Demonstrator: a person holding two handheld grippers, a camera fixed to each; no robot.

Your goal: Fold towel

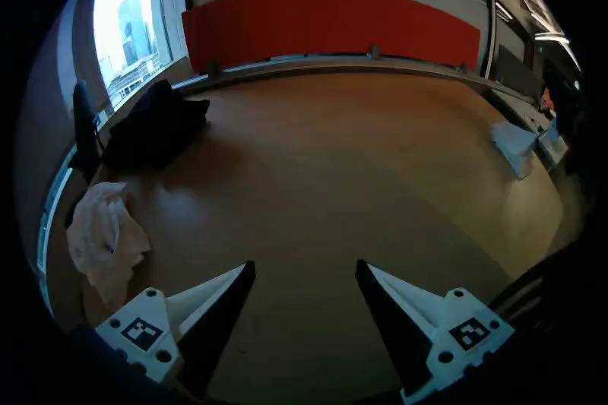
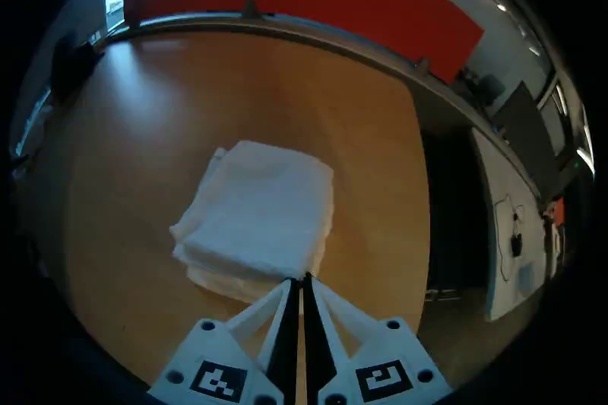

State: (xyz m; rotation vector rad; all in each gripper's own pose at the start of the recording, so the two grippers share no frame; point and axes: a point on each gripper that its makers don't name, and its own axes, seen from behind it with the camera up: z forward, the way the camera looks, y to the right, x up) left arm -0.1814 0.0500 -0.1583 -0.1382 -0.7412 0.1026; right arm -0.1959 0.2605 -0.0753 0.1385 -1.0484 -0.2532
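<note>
The right claw point(image 2: 299, 280) has its fingers pressed together, tips at the near edge of a white towel point(image 2: 258, 211) folded into a soft, thick rectangle of stacked layers on the smooth wooden worktop point(image 2: 152, 101). The left claw point(image 1: 304, 264) hangs with its fingers spread wide over bare wood. Left of it lies a crumpled white cloth point(image 1: 105, 238) (limp, creased), with a slumped black bag point(image 1: 152, 128) beyond.
</note>
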